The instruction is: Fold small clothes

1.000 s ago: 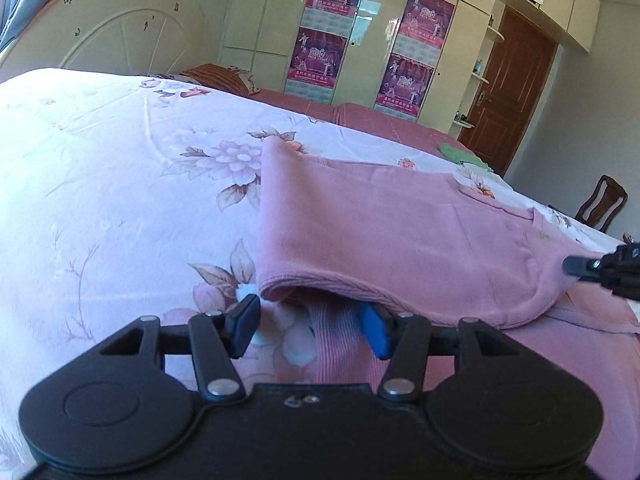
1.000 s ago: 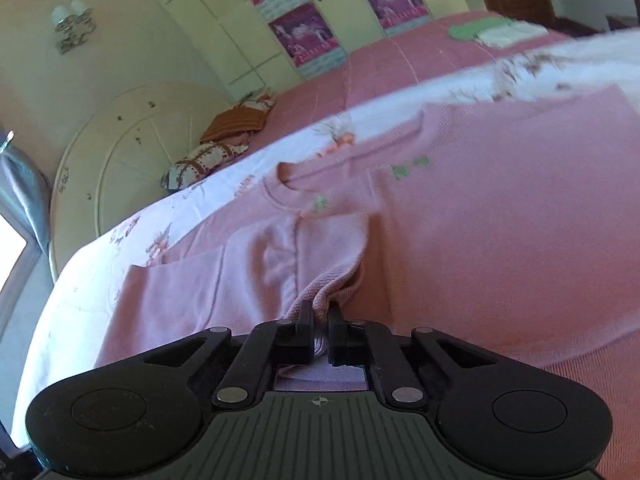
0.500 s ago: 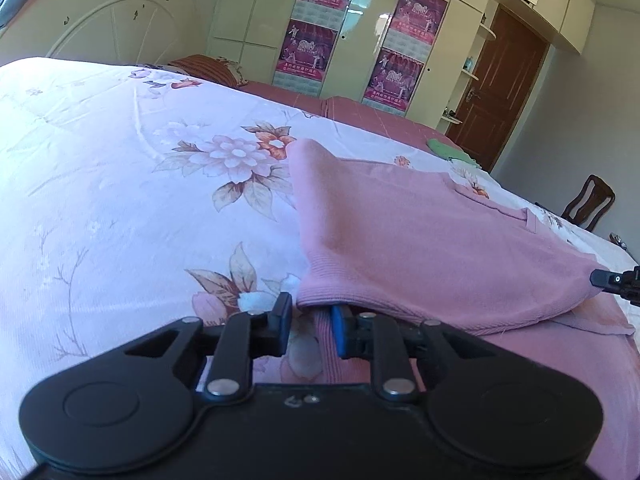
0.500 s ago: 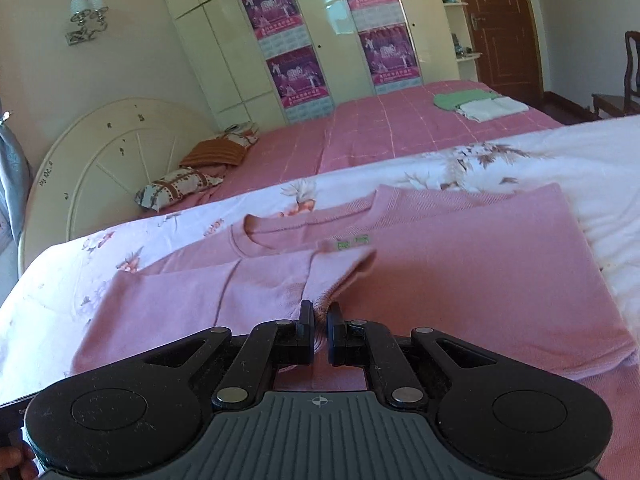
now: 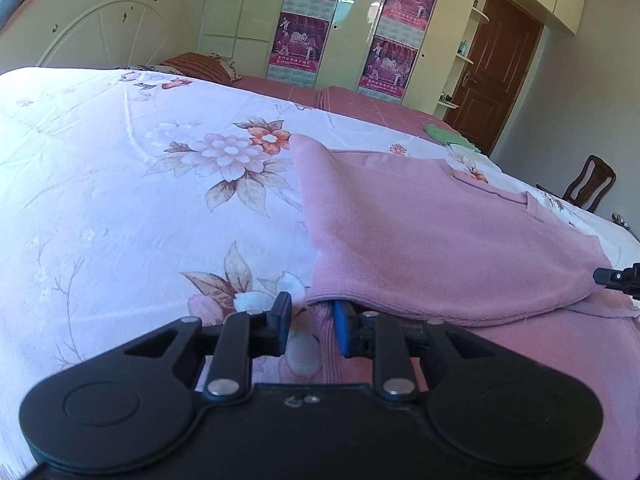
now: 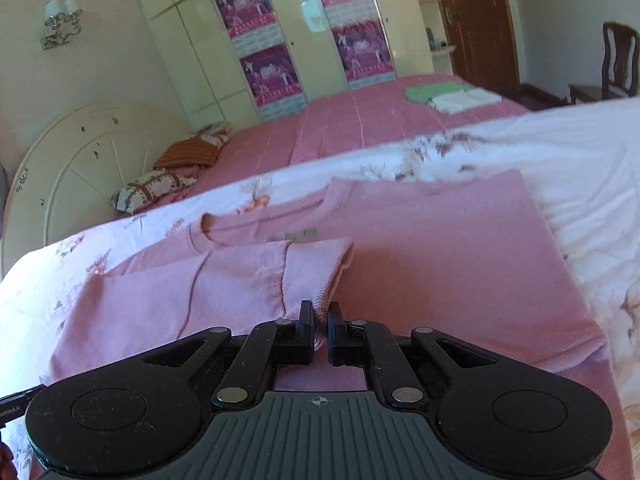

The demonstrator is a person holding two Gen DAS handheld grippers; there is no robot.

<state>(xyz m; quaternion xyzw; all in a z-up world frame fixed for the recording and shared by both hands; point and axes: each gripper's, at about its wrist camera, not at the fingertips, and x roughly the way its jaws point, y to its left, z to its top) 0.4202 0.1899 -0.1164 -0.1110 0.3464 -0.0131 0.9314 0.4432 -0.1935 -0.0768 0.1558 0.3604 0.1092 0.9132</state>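
Note:
A pink knit sweater [image 5: 432, 236] lies on a floral bedsheet [image 5: 120, 200], one side folded over the body. My left gripper [image 5: 310, 320] is open at the sweater's lower hem corner, with pink ribbed fabric lying between its spread jaws. In the right wrist view the sweater [image 6: 440, 248] lies flat with its collar to the far left and a sleeve folded across it. My right gripper [image 6: 319, 330] is nearly shut, pinching the sleeve cuff [image 6: 320, 280] between its pads. The right gripper's tip [image 5: 616, 278] shows at the right edge of the left wrist view.
A second bed with a pink cover [image 6: 360, 128] stands behind, holding folded green and white cloths [image 6: 448, 96] and pillows [image 6: 172, 172]. A round white headboard [image 5: 100, 28], wardrobes with posters [image 5: 304, 40], a brown door [image 5: 500, 68] and a wooden chair [image 5: 588, 184] lie beyond.
My left gripper closed toward the hem half a second ago and has opened again, letting go of it. My right gripper keeps its pinch on the cuff and has shifted slightly.

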